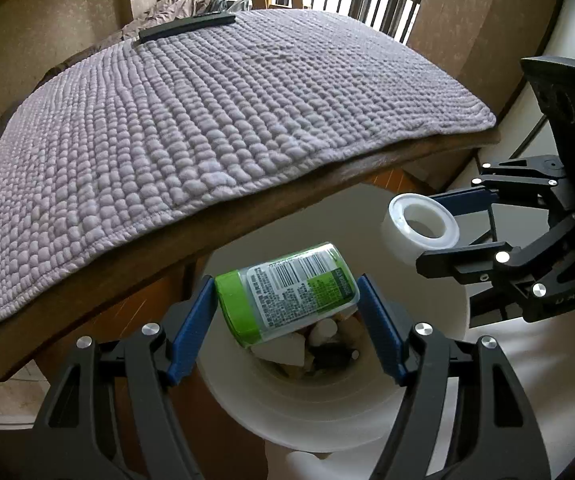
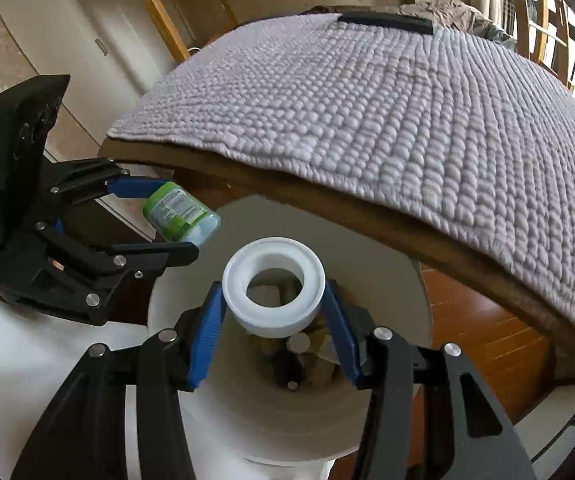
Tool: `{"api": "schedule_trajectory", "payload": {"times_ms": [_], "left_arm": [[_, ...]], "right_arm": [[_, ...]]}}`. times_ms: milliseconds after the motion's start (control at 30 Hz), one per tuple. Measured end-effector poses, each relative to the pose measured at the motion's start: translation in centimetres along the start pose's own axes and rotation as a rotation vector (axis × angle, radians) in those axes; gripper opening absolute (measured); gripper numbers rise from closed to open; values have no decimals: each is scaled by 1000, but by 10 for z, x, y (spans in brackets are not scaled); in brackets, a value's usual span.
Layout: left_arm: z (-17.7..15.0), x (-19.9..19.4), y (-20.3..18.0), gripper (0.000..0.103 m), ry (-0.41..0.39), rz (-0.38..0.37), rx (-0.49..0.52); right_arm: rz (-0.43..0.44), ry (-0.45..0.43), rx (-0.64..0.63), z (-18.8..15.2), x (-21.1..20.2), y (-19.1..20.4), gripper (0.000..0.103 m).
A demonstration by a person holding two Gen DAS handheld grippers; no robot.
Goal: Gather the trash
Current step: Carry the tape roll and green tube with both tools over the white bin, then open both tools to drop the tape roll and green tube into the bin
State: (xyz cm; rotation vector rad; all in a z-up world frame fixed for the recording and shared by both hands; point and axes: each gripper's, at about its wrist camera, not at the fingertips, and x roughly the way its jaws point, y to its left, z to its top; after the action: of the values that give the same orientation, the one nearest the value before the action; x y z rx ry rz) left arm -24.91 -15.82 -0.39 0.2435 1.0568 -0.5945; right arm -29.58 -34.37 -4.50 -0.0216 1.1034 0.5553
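My left gripper [image 1: 285, 300] is shut on a clear plastic container with a green lid and barcode label [image 1: 287, 290], held on its side over the mouth of a white round bin [image 1: 327, 424]. My right gripper [image 2: 273, 304] is shut on a white tape roll [image 2: 272, 292], also above the bin [image 2: 215, 412]. Each gripper shows in the other's view: the right one with the tape roll [image 1: 419, 228] at the right, the left one with the container [image 2: 179, 214] at the left. Several pieces of trash [image 1: 319, 348] lie at the bottom of the bin.
A low wooden table [image 1: 247, 216] covered by a grey quilted cloth [image 1: 207, 120] stands just behind the bin, its edge overhanging close to both grippers. A black flat bar [image 1: 185, 26] lies at the cloth's far edge. Wooden floor [image 2: 483, 332] lies to the right.
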Motion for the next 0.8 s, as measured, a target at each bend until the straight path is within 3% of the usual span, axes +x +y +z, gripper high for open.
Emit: {"api": "schedule_trajectory", "payload": {"times_ms": [633, 700, 733, 800], "left_arm": [[-14, 42, 2, 72, 108, 12, 23], [-15, 46, 2, 75, 122, 12, 30], [-15, 47, 1, 79, 124, 11, 31], [-15, 47, 0, 88, 115, 13, 34]], "right_arm": [[-26, 70, 23, -24, 35, -4, 50], [-29, 85, 32, -26, 39, -5, 61], [-28, 94, 43, -26, 41, -6, 74], [-27, 91, 59, -27, 43, -8, 77]]}}
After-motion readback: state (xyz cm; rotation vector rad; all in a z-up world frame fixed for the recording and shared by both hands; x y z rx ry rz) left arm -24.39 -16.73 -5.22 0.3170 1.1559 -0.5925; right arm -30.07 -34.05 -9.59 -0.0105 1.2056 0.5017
